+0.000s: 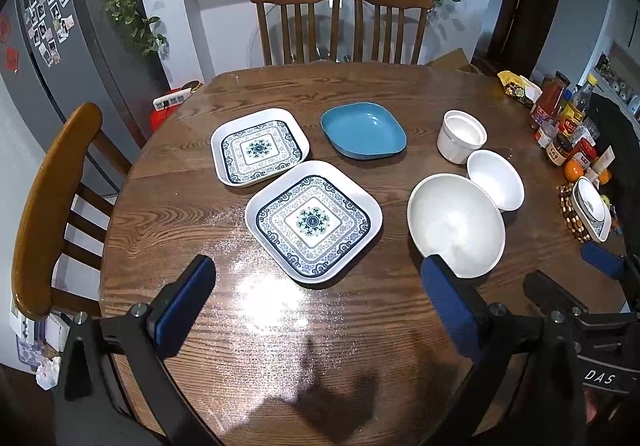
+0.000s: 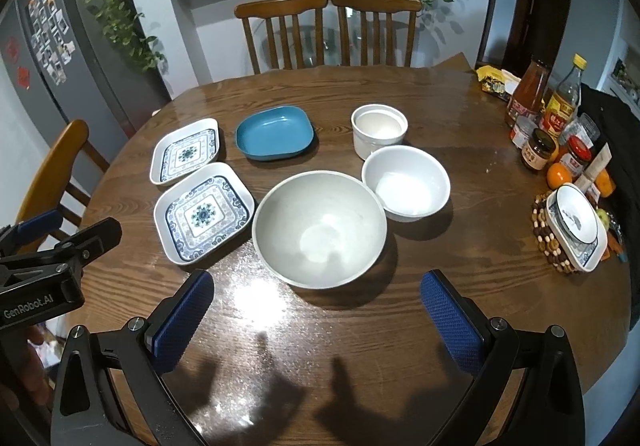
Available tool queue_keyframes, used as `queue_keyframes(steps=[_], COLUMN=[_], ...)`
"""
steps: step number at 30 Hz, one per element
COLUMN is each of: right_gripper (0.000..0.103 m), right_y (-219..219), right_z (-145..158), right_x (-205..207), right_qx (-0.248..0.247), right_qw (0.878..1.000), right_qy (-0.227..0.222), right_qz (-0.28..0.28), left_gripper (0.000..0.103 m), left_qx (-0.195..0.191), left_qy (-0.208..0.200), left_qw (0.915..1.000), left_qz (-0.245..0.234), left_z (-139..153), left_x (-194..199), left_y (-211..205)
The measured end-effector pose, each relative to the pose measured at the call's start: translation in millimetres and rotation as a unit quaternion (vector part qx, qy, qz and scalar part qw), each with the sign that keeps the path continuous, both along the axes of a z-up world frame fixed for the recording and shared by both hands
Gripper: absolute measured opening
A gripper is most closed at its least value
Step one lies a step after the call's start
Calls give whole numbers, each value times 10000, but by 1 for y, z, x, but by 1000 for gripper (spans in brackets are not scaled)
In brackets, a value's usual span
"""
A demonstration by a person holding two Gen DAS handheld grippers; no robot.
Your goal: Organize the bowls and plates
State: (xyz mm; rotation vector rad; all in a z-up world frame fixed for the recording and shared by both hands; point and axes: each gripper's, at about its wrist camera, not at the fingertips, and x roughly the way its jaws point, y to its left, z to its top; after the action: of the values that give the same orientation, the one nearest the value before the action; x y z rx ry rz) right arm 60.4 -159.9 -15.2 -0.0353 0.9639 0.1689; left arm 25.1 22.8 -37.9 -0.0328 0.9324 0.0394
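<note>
Two wide-open grippers, left gripper (image 1: 318, 296) and right gripper (image 2: 318, 310), above table (image 2: 460, 93)

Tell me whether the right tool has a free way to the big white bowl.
Probably yes: the right tool is open, the big white bowl sits straight ahead, and only bare table lies between them.

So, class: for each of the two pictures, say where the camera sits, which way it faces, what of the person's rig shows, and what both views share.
Left wrist: sits on the left gripper, faces across the round wooden table toward the near patterned square plate; its open blue pads and the right gripper show.
Right wrist: sits on the right gripper, faces the large white bowl; the left gripper shows.
Shared: all dishes, including the blue square dish.
</note>
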Motion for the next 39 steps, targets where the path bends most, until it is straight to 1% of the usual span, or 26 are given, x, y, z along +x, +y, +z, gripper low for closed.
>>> queue_keyframes(steps=[5, 9, 13, 15, 18, 19, 20, 21, 25, 27, 28, 29, 31, 32, 33, 34, 35, 37, 38, 39], right_gripper=[103, 103, 103, 103, 103, 103, 103, 103, 102, 96, 91, 89, 78, 76, 71, 65, 63, 54, 53, 48], right_y=[4, 13, 24, 29, 41, 45, 52, 62, 94, 110, 115, 122, 129, 133, 135, 138, 141, 146, 147, 147], right_z=[-2, -3, -9, -11, -14, -15, -16, -19, -33, -45, -49, -58, -73, -81, -88, -95, -102, -112, -116, -119], right_x=[4, 12, 28, 37, 51, 55, 60, 66, 90, 107, 112, 121, 135, 143, 148, 153, 158, 166, 169, 172], right_qx=[8, -59, -238, -287, -293, -293, -322, -390, -566, -647, -669, -732, -806, -868, -910, -935, -946, -1102, -1138, -1129], right_qw=[10000, 9992, 9981, 9976, 9959, 9951, 9939, 9920, 9856, 9816, 9806, 9786, 9751, 9731, 9716, 9688, 9657, 9624, 9607, 9588], right_qy=[-4, -158, -224, -215, -199, -193, -180, -144, 20, 200, 290, 438, 654, 762, 840, 929, 1003, 1105, 1152, 1227], right_qz=[99, 349, 530, 599, 831, 926, 1035, 1189, 1592, 1786, 1822, 1872, 1961, 1995, 2018, 2097, 2198, 2223, 2257, 2299], left_gripper=[102, 102, 101, 100, 95, 91, 86, 84, 65, 62, 57, 50, 43, 39, 37, 33, 29, 28, 27, 25], left_qx=[-104, -348, -488, -654, -873, -917, -945, -988, -1034, -1095, -1087, -1076, -1081, -1113, -1177, -1230, -1252, -1285, -1282, -1310], left_qy=[73, 311, 517, 618, 778, 816, 872, 943, 1064, 1157, 1206, 1262, 1325, 1348, 1367, 1390, 1417, 1433, 1447, 1462], left_qw=[9999, 9989, 9969, 9946, 9901, 9889, 9876, 9861, 9837, 9820, 9814, 9808, 9795, 9788, 9779, 9772, 9766, 9764, 9764, 9761], left_qz=[13, 75, 331, 525, 780, 834, 899, 948, 1014, 1018, 1023, 1030, 1061, 1067, 1055, 1035, 1022, 984, 959, 931], left_z=[-5, -18, -38, -50, -66, -70, -76, -81, -95, -104, -108, -114, -122, -125, -128, -130, -131, -133, -134, -135], left_x=[4, 12, 22, 27, 34, 37, 40, 42, 53, 59, 62, 66, 71, 73, 75, 78, 79, 82, 84, 86], left_y=[3, 9, 24, 37, 55, 58, 63, 67, 75, 77, 79, 80, 83, 86, 87, 89, 88, 89, 90, 90])
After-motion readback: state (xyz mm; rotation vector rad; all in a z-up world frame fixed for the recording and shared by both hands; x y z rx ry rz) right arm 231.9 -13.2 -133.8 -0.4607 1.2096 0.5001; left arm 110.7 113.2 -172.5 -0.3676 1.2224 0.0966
